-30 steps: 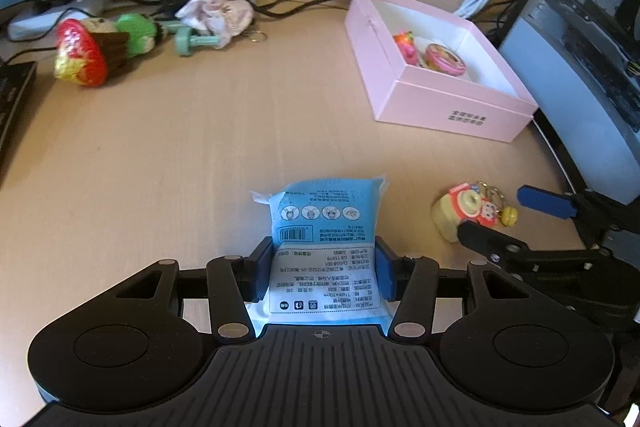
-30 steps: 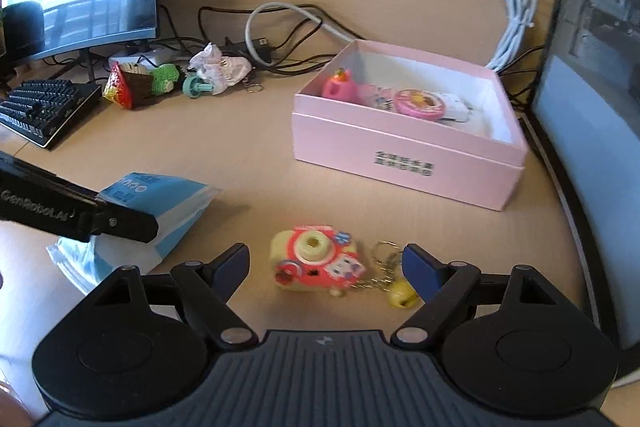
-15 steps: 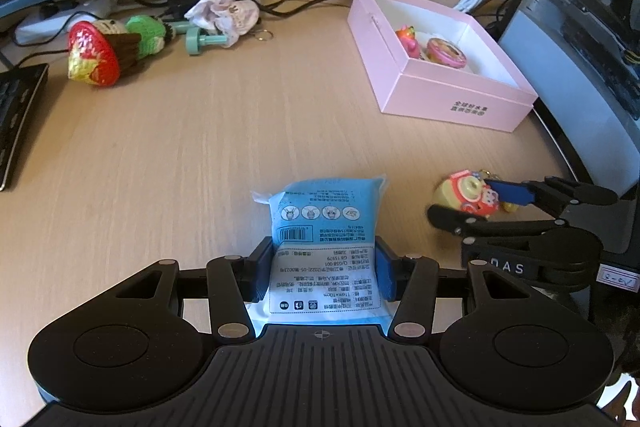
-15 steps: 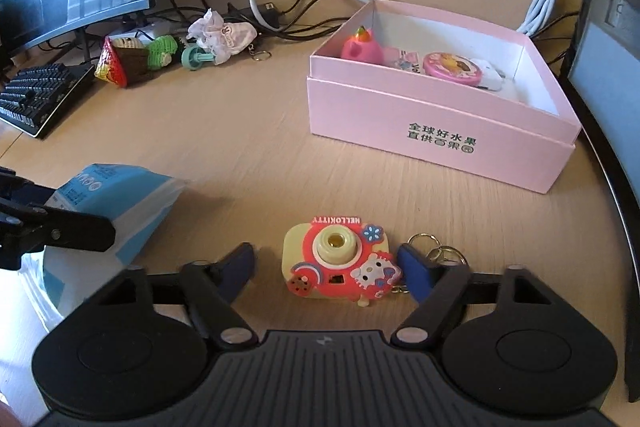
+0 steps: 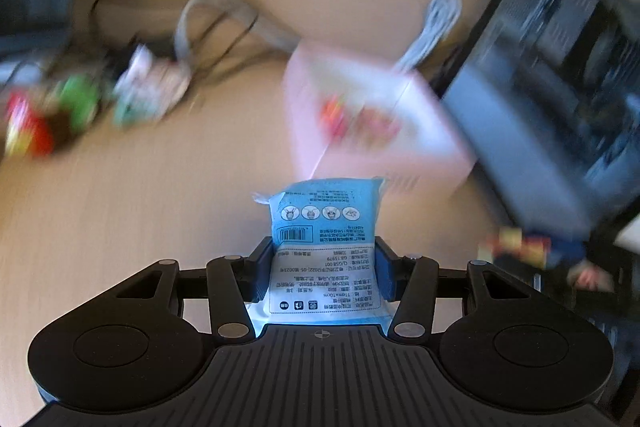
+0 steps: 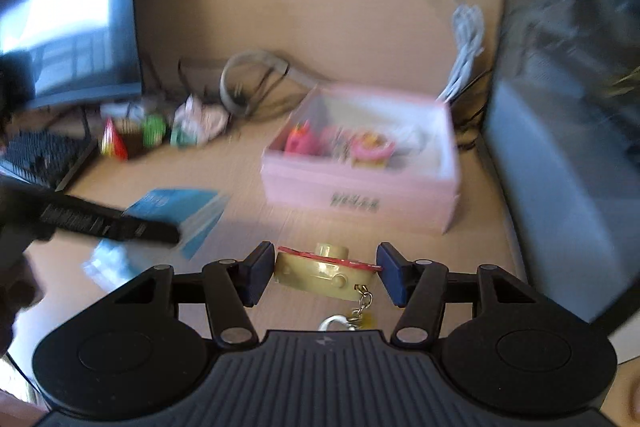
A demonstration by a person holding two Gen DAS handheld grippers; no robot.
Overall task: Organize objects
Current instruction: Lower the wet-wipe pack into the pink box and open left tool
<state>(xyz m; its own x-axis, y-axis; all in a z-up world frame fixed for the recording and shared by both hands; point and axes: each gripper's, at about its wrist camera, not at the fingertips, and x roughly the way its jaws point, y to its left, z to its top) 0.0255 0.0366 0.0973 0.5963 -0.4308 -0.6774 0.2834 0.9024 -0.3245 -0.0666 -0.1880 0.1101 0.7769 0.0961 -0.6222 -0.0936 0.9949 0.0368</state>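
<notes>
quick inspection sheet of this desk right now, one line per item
surface: wooden desk, blurred in both views
job's things: blue tissue pack in left gripper; toy camera keychain in right gripper; open pink box already holding small toys
clutter: strawberry toy, green toy and pale doll by the monitor
grippers: left shut on the pack; right jaws have just been closing, pads now against the camera
cables: grey and black loops, white coil
surroundings: monitor, keyboard, computer case
</notes>
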